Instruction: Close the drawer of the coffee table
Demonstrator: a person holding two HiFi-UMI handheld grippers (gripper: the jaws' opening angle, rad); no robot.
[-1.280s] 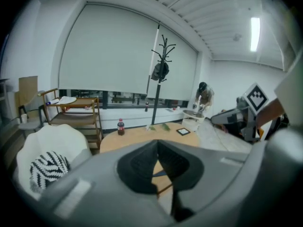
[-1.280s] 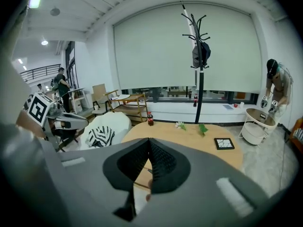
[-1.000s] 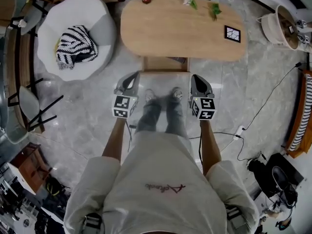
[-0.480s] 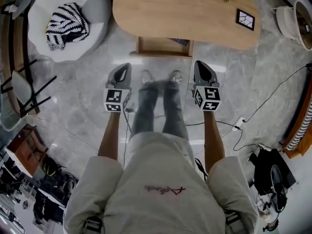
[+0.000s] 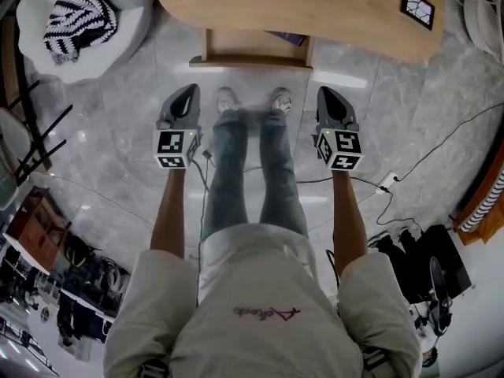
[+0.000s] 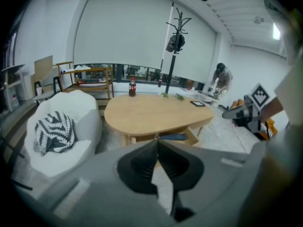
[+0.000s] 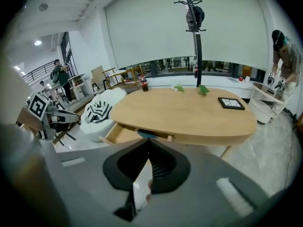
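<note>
Scene: A person stands facing the wooden coffee table (image 5: 315, 6). Its drawer (image 5: 250, 62) is pulled out toward their shoes, with a dark blue flat item (image 5: 286, 38) lying inside.
Step in hand: By the look of it, the approach. Both tools are short of the drawer front and nothing has been pushed yet.
How to do it well: Set the closed tips against the front panel, one either side of its middle. Push level and straight toward the table so the drawer does not skew on its runners, and ease off as the front meets the table's edge.
Left gripper (image 5: 189, 91): Jaws clenched tip to tip with nothing between them. It touches nothing and hangs over the floor near the drawer's left corner, apart from it.
Right gripper (image 5: 327, 93): Also pressed closed and empty. It is held near the drawer's right corner without contact.
Surroundings: A white armchair (image 5: 118, 34) with a striped cushion (image 5: 75, 18) sits beside the table, clear of the drawer's path.
</note>
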